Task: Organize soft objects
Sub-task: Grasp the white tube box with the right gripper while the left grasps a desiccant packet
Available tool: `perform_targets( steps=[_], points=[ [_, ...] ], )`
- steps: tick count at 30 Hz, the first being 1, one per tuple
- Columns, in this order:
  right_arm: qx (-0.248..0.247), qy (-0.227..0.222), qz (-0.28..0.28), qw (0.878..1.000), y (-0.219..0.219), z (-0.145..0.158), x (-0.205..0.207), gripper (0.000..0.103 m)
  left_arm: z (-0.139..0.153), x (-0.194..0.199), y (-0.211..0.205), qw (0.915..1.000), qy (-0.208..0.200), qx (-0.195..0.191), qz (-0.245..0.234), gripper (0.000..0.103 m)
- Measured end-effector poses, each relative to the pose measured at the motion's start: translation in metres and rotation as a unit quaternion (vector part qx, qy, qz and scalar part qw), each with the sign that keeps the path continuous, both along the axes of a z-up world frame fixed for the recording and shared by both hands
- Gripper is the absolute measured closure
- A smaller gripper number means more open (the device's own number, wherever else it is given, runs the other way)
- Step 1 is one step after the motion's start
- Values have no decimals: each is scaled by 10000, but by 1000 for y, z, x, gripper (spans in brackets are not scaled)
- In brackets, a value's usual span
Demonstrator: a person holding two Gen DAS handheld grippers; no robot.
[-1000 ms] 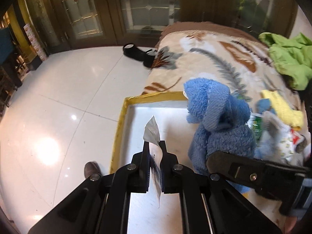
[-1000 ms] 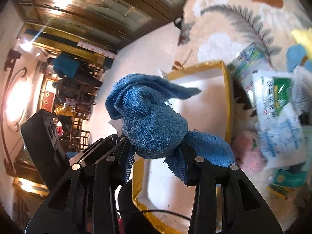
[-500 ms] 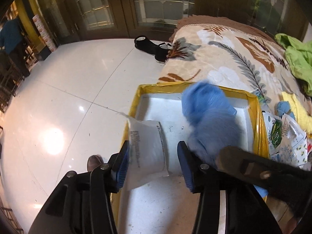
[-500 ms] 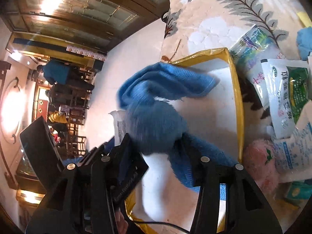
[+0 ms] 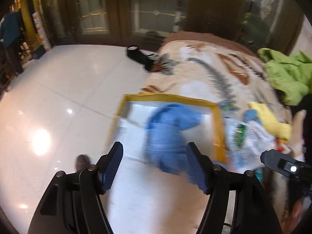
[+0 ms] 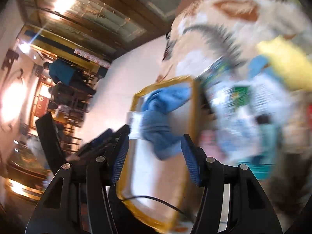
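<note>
A blue fluffy cloth (image 5: pixel 169 134) (image 6: pixel 159 115) lies in the white box with a yellow rim (image 5: pixel 218 128) (image 6: pixel 192 105), partly over a white packet (image 5: pixel 124 132) (image 6: pixel 134 124) at the box's left. My left gripper (image 5: pixel 154 165) hangs above the box, its jaws opening, with nothing pressed between them. My right gripper (image 6: pixel 155 158) is likewise above the box, jaws opening, its pads clear of the cloth. Both views are blurred by motion.
The box rests at the edge of a leaf-patterned blanket (image 5: pixel 204 74). To its right lie several packets (image 5: pixel 245 134) (image 6: pixel 239 101), a yellow cloth (image 5: pixel 271 120) (image 6: pixel 286 68), a pink soft thing (image 6: pixel 210 142) and green clothing (image 5: pixel 288 74). White tiled floor (image 5: pixel 68 97) spreads left, with black shoes (image 5: pixel 140 56).
My left gripper opened and let the white packet drop into the box. My right gripper opened and released the blue cloth, which now lies in the box. Both grippers drew back and up.
</note>
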State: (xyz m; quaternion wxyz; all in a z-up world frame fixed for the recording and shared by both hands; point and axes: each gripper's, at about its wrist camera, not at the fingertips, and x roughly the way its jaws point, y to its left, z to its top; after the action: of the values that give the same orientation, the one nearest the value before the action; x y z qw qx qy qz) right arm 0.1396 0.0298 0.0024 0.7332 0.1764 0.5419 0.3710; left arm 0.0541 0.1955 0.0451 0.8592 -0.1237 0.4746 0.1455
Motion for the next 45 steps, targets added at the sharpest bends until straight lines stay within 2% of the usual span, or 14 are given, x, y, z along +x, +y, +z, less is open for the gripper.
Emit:
perform_targets(
  steps=[3, 6, 11, 16, 21, 26, 31, 36, 41, 45],
  points=[
    [-193, -208, -197, 9994, -43, 4, -4, 47, 3, 1, -27, 9992, -53, -279, -297, 35],
    [-279, -130, -407, 9987, -82, -3, -6, 47, 3, 4, -54, 9972, -19, -442, -607, 35],
    [-268, 13, -818, 9963, -134, -15, -11, 47, -3, 13, -99, 9919, 5, -389, -1210, 35],
    [-378, -81, -1009, 9941, -157, -22, -16, 47, -11, 17, -131, 9814, -51, -239, -1902, 35],
    [-716, -486, -999, 9912, -156, -19, -14, 47, -24, 22, -148, 9671, -88, 73, -2540, 35],
    [-888, -609, -878, 9903, -147, -20, -7, 47, -35, 32, -152, 9496, 18, 21, -3135, 35],
    [-1024, -677, -805, 9892, -137, -23, 6, 47, -46, 41, -151, 9403, 231, 176, -3391, 35],
    [-1228, -812, -648, 9870, -120, -21, 16, 47, -53, 52, -147, 9340, 343, 132, -3553, 35],
    [-1761, -1042, -432, 9779, -100, -23, 28, 47, -57, 57, -148, 9256, 416, 165, -3759, 35],
    [-2007, -932, -247, 9749, -90, -34, 41, 47, -57, 58, -145, 9170, 416, 68, -3966, 35]
  ],
)
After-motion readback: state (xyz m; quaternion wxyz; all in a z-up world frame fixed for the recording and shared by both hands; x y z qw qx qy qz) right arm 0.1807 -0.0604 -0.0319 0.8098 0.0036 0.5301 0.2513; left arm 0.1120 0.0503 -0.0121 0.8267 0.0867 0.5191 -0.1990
